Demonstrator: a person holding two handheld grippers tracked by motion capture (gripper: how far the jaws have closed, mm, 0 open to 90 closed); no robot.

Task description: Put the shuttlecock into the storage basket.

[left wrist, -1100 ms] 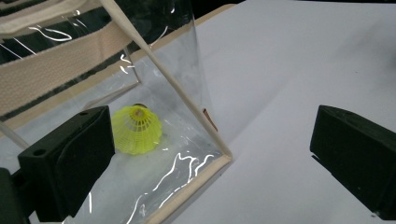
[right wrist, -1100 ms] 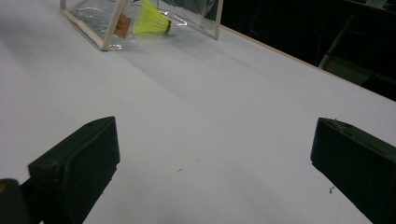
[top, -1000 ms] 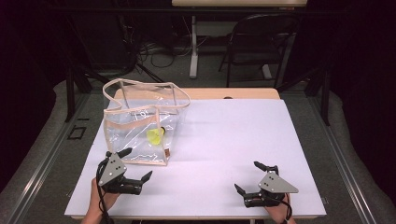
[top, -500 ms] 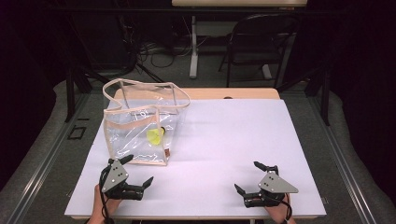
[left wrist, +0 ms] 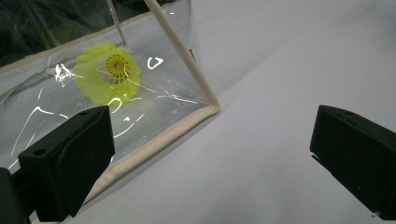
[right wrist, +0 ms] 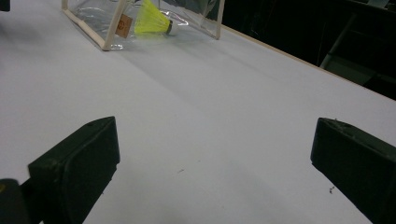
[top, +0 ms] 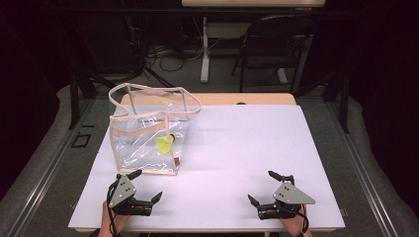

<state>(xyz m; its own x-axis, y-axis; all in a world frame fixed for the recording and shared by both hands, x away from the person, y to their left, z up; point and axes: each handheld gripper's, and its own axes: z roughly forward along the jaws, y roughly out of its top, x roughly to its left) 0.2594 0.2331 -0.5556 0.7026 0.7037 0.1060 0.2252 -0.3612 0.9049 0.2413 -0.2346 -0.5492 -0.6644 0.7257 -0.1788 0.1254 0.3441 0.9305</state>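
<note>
Shuttlecock lies inside the clear bag near the table's left edge. Left gripper, just before the bag, and right gripper, near the front right corner, both gape wide, empty.

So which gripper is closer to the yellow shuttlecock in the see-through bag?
The left. The left gripper sits just in front of the clear bag holding the shuttlecock, jaws open. The right gripper is far across the white table, also open.
</note>
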